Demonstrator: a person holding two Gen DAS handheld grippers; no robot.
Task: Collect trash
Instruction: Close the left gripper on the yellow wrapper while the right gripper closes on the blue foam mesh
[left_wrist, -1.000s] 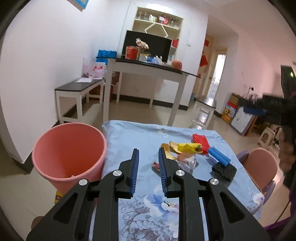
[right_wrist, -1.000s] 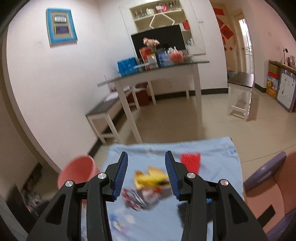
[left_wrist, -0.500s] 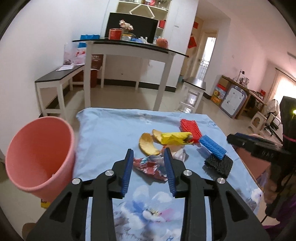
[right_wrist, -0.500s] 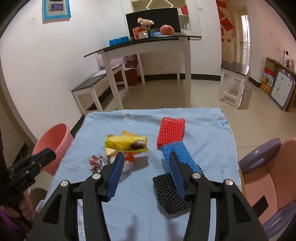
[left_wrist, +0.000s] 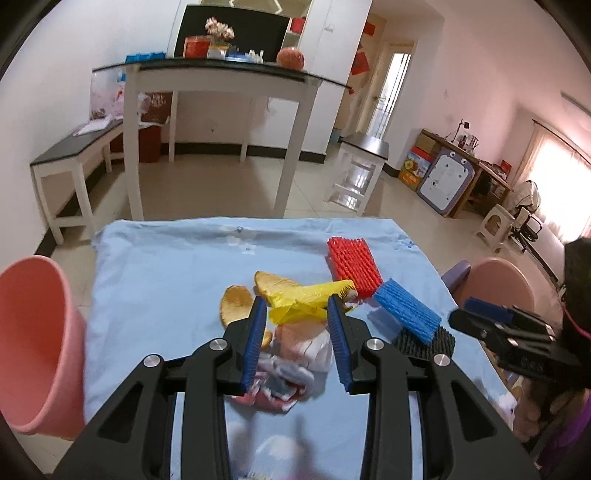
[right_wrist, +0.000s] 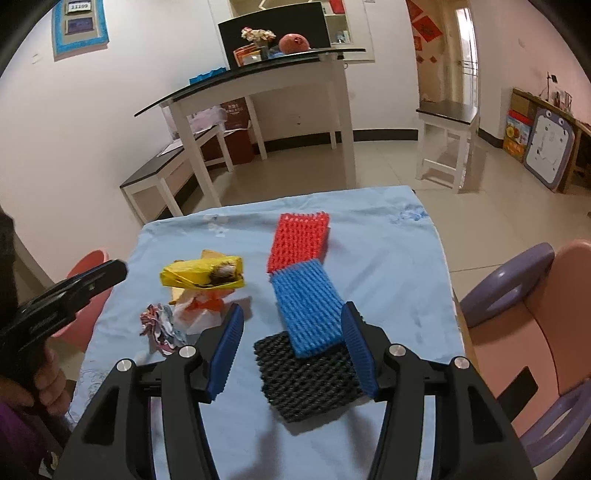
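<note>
Left wrist view: left gripper over the blue tablecloth, jaws apart, nothing pinched; crumpled wrapper and white plastic wad lying between and below the fingers, contact unclear. One yellow bag just past the tips. Two peel pieces left of it. Three foam nets: one red, one blue, one black, blue overlapping black. One pink bin off the table's left edge. Right gripper visible at right.

Right wrist view: right gripper hovering above the blue net and black net, jaws opening, pads clear of both, nothing gripped. Red net touching the blue one's far end. Yellow bag, wrapper to the left. One pink-and-purple chair at right.
</note>
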